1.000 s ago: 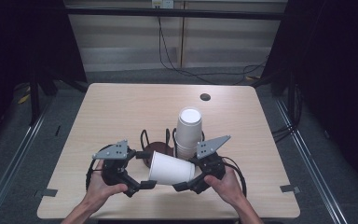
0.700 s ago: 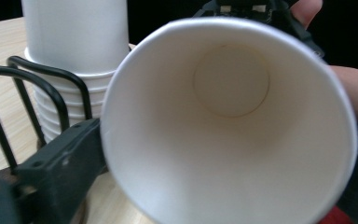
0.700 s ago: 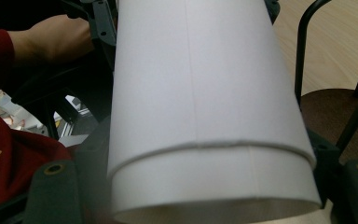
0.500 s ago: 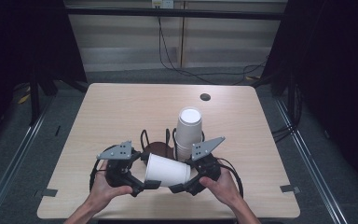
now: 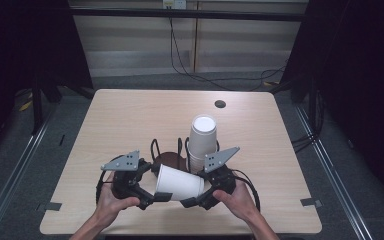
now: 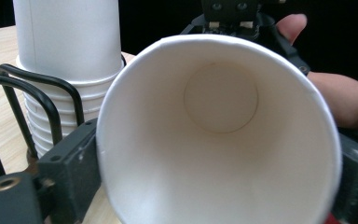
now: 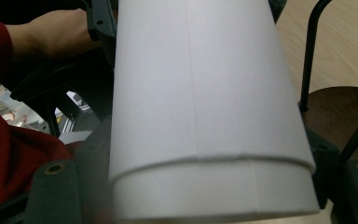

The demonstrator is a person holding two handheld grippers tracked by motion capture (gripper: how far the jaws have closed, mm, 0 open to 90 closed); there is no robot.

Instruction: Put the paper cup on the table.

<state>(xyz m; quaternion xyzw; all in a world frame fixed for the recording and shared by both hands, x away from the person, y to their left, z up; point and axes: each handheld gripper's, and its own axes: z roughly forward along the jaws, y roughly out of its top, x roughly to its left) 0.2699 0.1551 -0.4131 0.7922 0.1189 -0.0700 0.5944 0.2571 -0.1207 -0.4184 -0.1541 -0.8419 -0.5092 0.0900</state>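
At the table's near edge, the cup (image 5: 179,183) lies sideways between both grippers: left gripper (image 5: 149,194) clamps its rim end, right gripper (image 5: 196,198) its base, just before the rack (image 5: 169,156).

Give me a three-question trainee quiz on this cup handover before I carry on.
1. True or false: the held paper cup lies on its side between the left gripper and the right gripper.
2. Where is the cup stack? A) in the wire holder B) by the table hole C) on the floor
3. In the left gripper view, which part of the held cup faces the camera?

Key: 1 true. 2 A. 3 its open mouth, empty inside.
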